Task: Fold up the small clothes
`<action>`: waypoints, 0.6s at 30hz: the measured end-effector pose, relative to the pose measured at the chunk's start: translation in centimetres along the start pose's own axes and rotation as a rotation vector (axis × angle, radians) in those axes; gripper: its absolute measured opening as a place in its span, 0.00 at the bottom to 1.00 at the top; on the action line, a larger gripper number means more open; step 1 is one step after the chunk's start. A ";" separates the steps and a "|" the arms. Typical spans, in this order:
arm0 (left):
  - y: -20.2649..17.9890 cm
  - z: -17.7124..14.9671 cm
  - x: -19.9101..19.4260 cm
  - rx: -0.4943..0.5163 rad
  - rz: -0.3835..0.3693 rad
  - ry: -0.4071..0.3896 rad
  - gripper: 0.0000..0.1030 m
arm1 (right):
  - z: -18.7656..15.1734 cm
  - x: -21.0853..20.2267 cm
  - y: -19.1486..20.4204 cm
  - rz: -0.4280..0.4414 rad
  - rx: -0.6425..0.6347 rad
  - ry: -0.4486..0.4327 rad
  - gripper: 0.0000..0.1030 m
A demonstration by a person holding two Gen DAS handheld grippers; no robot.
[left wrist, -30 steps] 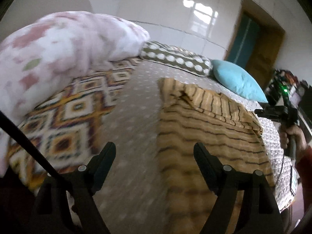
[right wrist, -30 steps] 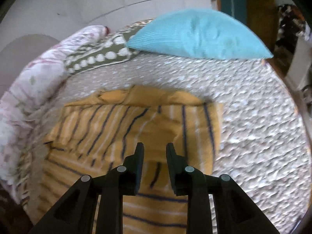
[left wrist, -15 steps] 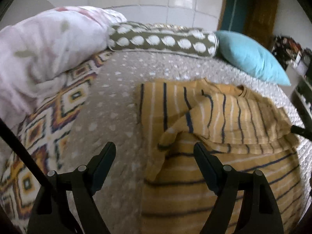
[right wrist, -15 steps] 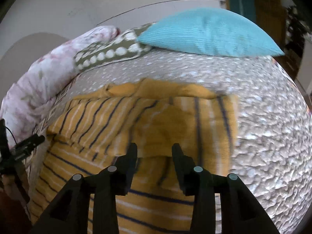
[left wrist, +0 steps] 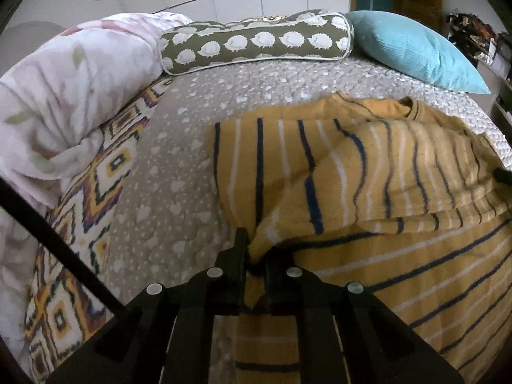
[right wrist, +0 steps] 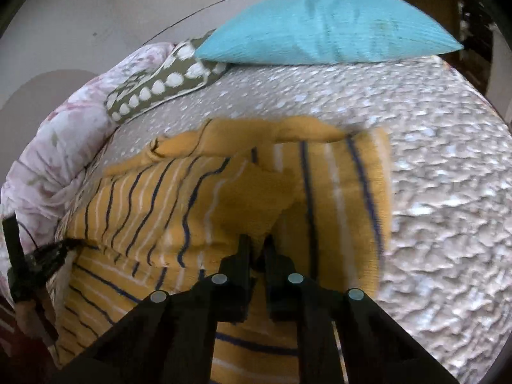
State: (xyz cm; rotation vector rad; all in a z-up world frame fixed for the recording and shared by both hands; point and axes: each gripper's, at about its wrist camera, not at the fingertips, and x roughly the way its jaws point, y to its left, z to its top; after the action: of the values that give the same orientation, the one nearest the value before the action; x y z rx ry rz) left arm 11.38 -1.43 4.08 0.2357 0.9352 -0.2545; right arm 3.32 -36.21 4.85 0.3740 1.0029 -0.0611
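Item: mustard-yellow knitted top with navy and white stripes (left wrist: 368, 172), lying on the grey quilted bed cover (left wrist: 179, 166), directly ahead of both tools. Soft, light, limp; drapes and bunches, likely to sag between grips. Best taken at edge folds or corners.

Left hand-held gripper (left wrist: 255, 257): nearly closed, pinching a raised fold.

Right hand-held gripper (right wrist: 257, 249): nearly closed, pinching a fold likewise.

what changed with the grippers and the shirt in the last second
Both grippers closed on the shirt: the left gripper, wide open before, now pinches a folded edge, and the right gripper narrowed onto the cloth too. Both moved in closer. The blue pillow and spotted bolster stayed put.
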 end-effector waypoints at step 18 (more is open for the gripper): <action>1.7 -7.3 -9.3 -0.080 0.038 -0.093 0.61 | -3.5 -8.7 -5.8 -0.120 0.112 -0.059 0.14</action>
State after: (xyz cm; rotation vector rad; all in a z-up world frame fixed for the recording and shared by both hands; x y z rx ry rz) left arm 1.09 3.51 7.60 0.1665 0.8466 -0.1909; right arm -5.46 -41.48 8.78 0.4116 0.9648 -0.2366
